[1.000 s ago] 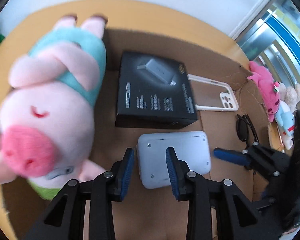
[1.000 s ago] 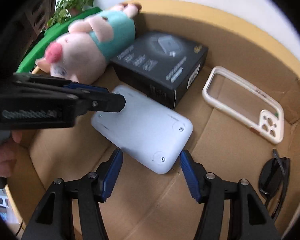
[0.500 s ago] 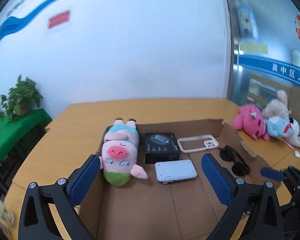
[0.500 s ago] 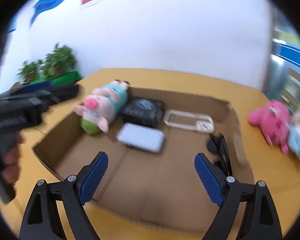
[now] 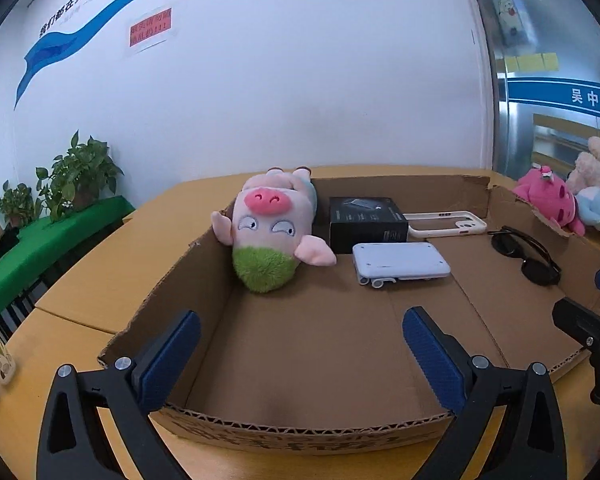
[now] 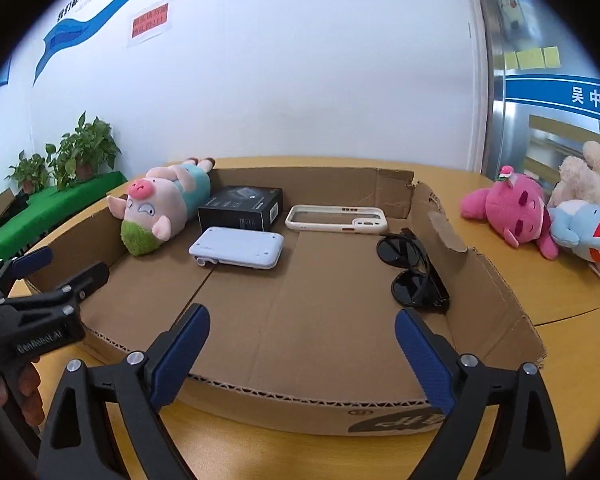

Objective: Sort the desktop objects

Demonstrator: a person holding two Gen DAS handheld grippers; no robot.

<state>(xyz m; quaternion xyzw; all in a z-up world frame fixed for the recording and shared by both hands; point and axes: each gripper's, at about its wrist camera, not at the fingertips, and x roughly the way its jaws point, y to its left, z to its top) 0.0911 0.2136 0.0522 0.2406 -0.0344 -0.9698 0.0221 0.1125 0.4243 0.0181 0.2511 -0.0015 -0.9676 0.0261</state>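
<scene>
While both grippers' fingers (image 5: 434, 350) gape empty, right jaws opening, the power bank (image 5: 400, 265) lies well beyond.

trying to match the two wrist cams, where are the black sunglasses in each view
Left wrist: sunglasses at right of centre, by the cardboard box's right wall.
Right wrist: sunglasses right of centre, again along the right wall.
Shared landmark: the white phone case just behind them.

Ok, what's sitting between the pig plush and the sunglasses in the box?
In the right wrist view, the white device lies between the pig plush and the sunglasses, with bare cardboard box floor on its right.
</scene>
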